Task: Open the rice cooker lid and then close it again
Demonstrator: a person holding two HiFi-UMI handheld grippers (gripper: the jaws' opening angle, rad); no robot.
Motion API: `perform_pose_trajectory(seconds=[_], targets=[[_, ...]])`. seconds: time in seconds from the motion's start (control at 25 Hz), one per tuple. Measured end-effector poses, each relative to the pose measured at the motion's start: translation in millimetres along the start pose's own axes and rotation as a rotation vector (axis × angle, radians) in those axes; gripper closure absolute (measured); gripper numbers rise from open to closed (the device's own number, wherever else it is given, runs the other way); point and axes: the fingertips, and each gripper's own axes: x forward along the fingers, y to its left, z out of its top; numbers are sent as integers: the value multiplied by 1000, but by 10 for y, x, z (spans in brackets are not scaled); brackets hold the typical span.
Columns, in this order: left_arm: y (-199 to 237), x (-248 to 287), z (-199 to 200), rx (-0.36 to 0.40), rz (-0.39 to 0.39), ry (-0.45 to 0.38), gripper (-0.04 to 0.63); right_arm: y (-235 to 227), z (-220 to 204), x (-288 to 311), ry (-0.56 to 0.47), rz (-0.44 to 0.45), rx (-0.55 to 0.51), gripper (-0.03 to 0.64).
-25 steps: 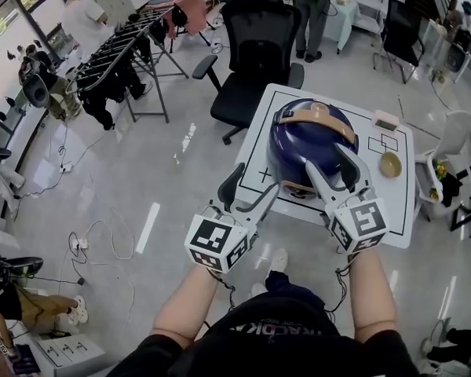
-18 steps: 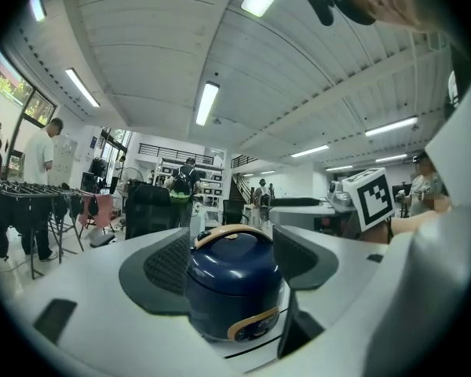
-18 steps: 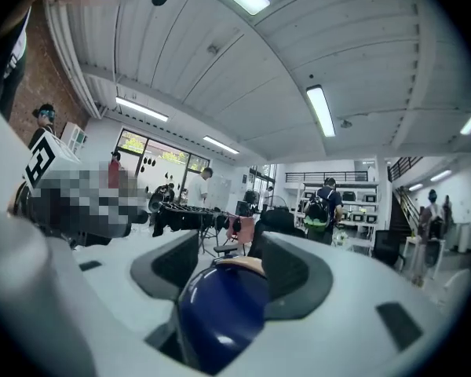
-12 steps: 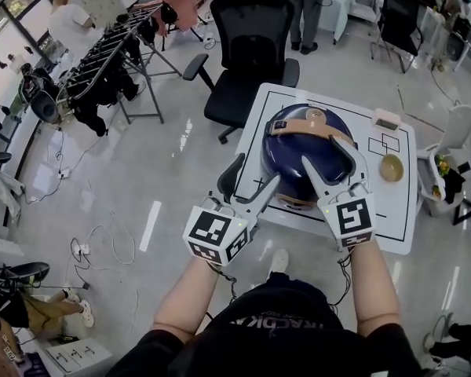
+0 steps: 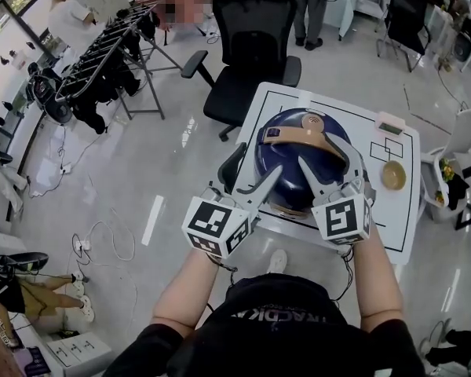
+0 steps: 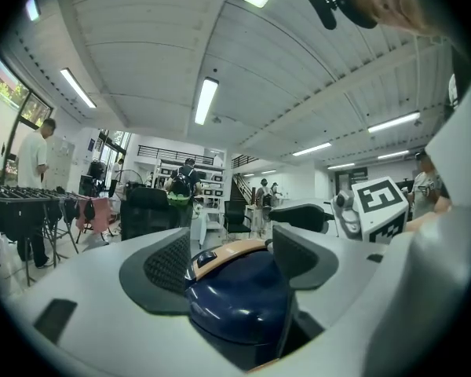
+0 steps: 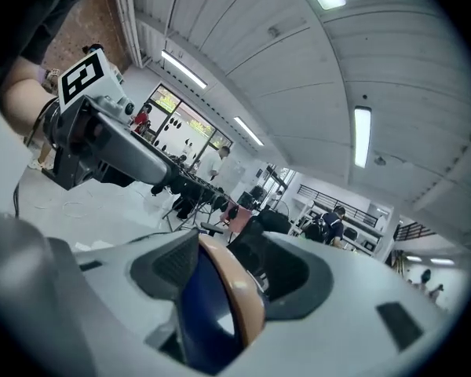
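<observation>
Jaws on both grippers stand apart; neither is clamped on anything.

Head view: I see the left gripper (image 5: 259, 173) with its inner jaw close to the near-left flank of the blue rice cooker (image 5: 286, 163); contact I cannot tell. Its outer jaw hangs off the side, over the floor. The right gripper (image 5: 326, 157) straddles the near-right end of the tan handle (image 5: 298, 136), which arcs over the lid. The lid is down. The cooker sits on a white table (image 5: 392, 210). A small bowl (image 5: 392, 174) lies well to the right of the right jaws.

Left gripper view: jaws wide. The blue dome fills the gap just beyond them, with the handle crossing above it.

Right gripper view: jaws fairly wide. The handle runs edge-on between them, hard by the left pad, with a clear gap to the right pad.
</observation>
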Motion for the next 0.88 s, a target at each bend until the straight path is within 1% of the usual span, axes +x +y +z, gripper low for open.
perform_pose_trajectory(seconds=[0.24,0.48,0.64,0.8,0.88], targets=[[-67,156,17,13,-1,1,278,-4,-137,65,29,26,-83,379],[-64,275,28,21,-11,10,278,2,-218,146,51,44,-111,379],[-29,357,31,25,-35,19,278,-24,-267,239,83,20,-155,379],[44,408,23,35,-70,31,278,28,-313,323,139,27,-178,379],[112,423,21,34,-88,36,278,49,-332,378,171,17,-205,380]])
